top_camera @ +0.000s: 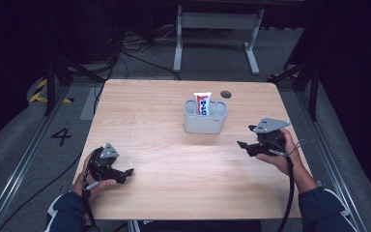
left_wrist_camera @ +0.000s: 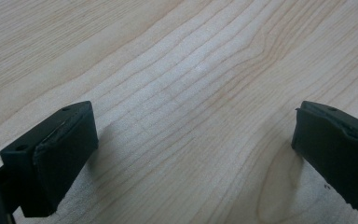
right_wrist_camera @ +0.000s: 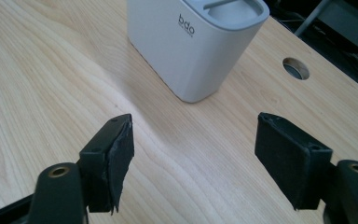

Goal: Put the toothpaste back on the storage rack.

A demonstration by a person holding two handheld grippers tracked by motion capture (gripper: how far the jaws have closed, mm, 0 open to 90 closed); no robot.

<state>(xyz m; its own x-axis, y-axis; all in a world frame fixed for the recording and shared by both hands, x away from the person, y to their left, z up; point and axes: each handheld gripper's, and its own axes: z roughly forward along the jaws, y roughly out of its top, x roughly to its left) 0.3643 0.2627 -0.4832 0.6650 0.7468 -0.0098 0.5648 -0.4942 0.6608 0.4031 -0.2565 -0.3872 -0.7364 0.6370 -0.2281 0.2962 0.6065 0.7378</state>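
Grey holder (right_wrist_camera: 193, 44) w/ tube (top_camera: 203, 103) upright; both hand-held grippers (top_camera: 244, 145) (top_camera: 128, 172) apart, empty.

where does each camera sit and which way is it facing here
High view: above the person's side, looking forward and down on the wooden table; both forearms, left gripper and right gripper show.
Left gripper view: rides the left gripper, looking down at bare wood between open jaws.
Right gripper view: rides the right gripper, facing the grey holder and a table hole past open jaws.
Shared: the high and right gripper views both show the holder; the toothpaste tube stands in it.
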